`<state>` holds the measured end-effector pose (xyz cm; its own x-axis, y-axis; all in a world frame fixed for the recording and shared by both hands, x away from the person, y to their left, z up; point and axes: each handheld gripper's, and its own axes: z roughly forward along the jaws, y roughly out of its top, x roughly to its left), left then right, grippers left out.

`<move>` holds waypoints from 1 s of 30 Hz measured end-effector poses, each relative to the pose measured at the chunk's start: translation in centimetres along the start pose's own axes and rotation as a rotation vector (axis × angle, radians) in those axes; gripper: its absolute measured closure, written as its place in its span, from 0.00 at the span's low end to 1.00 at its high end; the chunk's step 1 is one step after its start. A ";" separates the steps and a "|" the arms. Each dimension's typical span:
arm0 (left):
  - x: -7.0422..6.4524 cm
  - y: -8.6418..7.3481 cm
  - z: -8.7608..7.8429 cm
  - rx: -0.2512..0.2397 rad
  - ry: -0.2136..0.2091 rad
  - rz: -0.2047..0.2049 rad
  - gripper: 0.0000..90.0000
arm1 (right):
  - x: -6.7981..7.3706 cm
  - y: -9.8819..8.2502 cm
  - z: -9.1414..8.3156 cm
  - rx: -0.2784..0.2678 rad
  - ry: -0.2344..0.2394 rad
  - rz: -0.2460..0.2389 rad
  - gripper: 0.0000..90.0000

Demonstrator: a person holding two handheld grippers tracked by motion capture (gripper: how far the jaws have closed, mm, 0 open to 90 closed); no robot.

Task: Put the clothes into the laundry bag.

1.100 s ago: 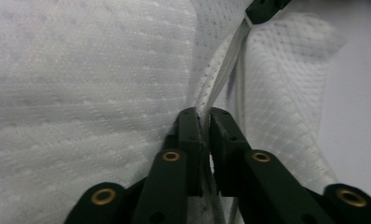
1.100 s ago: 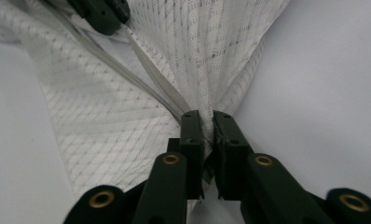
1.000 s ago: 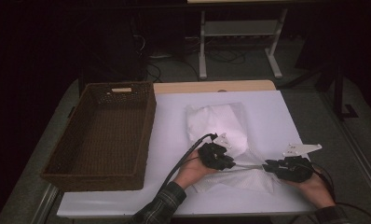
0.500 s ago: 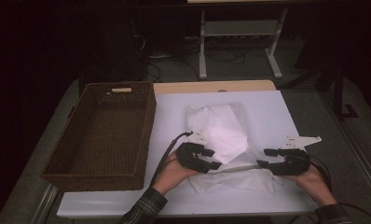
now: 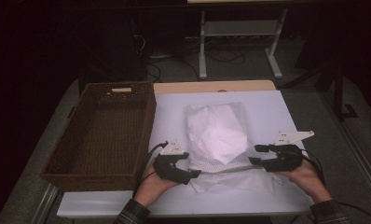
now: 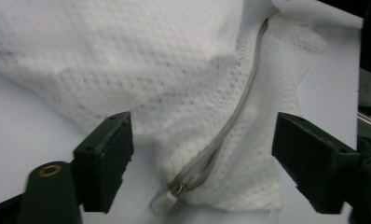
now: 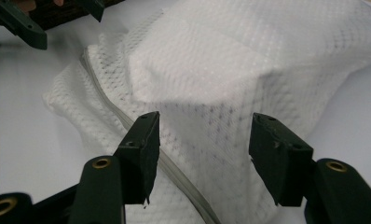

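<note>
A white mesh zip bag [image 5: 217, 135] lies bulged on the white table [image 5: 267, 107], its grey zipper [image 5: 230, 169] running along the near edge. My left gripper [image 5: 194, 174] sits at the zipper's left end. Its jaws have just been opening and stand wide, with the white zipper pull [image 6: 164, 203] lying free between them. The zipper [image 6: 230, 121] runs away from it across the fabric. My right gripper [image 5: 257, 155] hovers at the zipper's right end. Its jaws have opened too, above the mesh bag [image 7: 249, 70], gripping nothing. The zipper [image 7: 127, 121] passes beside its left jaw.
A brown wicker basket [image 5: 141, 116] stands with nothing in it on the table's left half, close to my left hand [image 5: 148, 186]. A strip of bare wood [image 5: 211, 87] edges the table's far side. Beyond it, a metal stand's legs [image 5: 202, 56] rise from a dark floor.
My left gripper slid left along the bag's near edge and opened its jaws off the zipper pull. The bag rose briefly and settled. My right gripper opened and lifted slightly.
</note>
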<state>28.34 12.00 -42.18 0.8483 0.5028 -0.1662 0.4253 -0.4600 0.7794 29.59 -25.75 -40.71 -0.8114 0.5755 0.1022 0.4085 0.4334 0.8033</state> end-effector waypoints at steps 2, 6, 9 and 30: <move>-0.1 -0.6 -0.1 -0.006 -0.002 -0.014 0.18 | 0.1 0.3 0.3 -0.005 0.019 -0.002 0.48; -0.4 -1.5 -0.3 0.000 0.018 -0.015 0.15 | 0.5 0.9 0.9 0.000 0.043 -0.013 0.48; -0.7 -2.3 -0.5 0.005 0.025 -0.017 0.15 | 0.8 1.3 1.4 0.001 0.056 -0.025 0.48; -1.8 -4.2 -1.5 0.047 0.070 0.001 0.15 | 5.3 5.4 7.5 0.054 0.208 -0.144 0.70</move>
<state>24.51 14.15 -44.22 0.8251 0.5517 -0.1217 0.4406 -0.4936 0.7499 30.61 -15.19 -40.21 -0.9291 0.3526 0.1115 0.2995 0.5406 0.7862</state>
